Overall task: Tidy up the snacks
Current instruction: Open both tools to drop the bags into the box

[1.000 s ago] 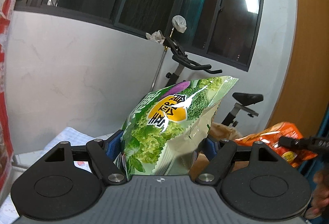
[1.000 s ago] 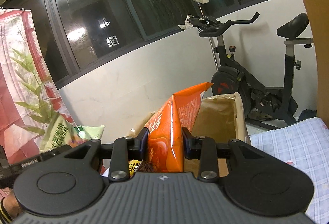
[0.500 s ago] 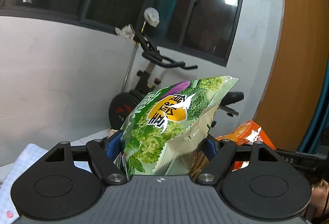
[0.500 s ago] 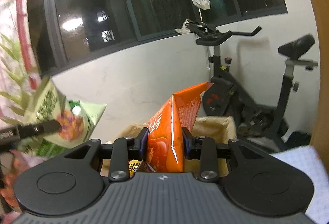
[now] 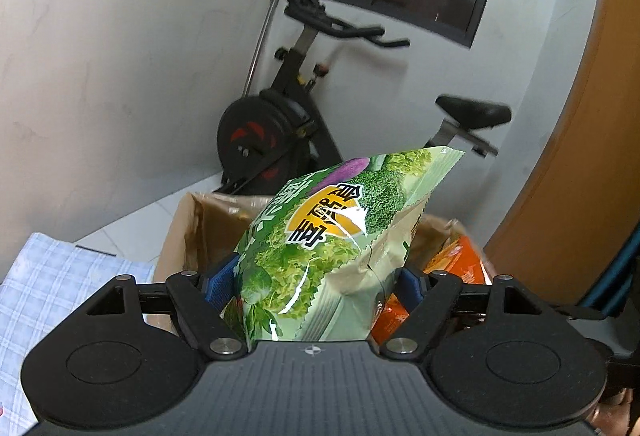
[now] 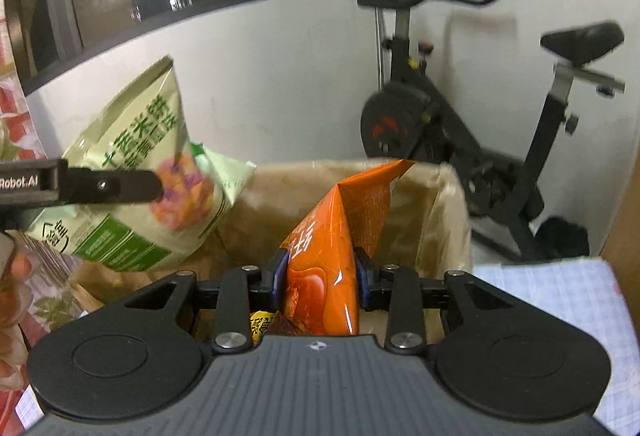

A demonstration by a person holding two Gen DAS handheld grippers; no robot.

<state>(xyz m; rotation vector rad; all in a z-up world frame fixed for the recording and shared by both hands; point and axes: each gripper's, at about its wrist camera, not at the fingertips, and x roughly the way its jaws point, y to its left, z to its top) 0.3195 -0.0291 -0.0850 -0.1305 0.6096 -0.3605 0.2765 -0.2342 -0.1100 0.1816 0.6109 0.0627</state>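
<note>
A green vegetable-print snack bag (image 5: 320,236) stands between the pads of my left gripper (image 5: 316,284), which is shut on its lower part. It hangs over an open cardboard box (image 5: 188,232). My right gripper (image 6: 320,276) is shut on an orange snack bag (image 6: 336,236), held upright above the same box (image 6: 440,220). In the right wrist view the green bag (image 6: 136,196) shows at left with one left-gripper finger (image 6: 120,186) across it. The orange bag (image 5: 460,260) peeks out at right in the left wrist view.
An exercise bike (image 5: 280,132) stands against the white wall just behind the box. A blue checked cloth (image 5: 60,288) lies left of the box and also to its right (image 6: 540,296). A wooden panel (image 5: 592,116) rises at right. A hand (image 6: 16,276) shows at the left edge.
Both grippers have swung across and tipped downward with their bags still gripped. The cardboard box and the bike's base have come into view below and ahead. The two bags now sit closer together.
</note>
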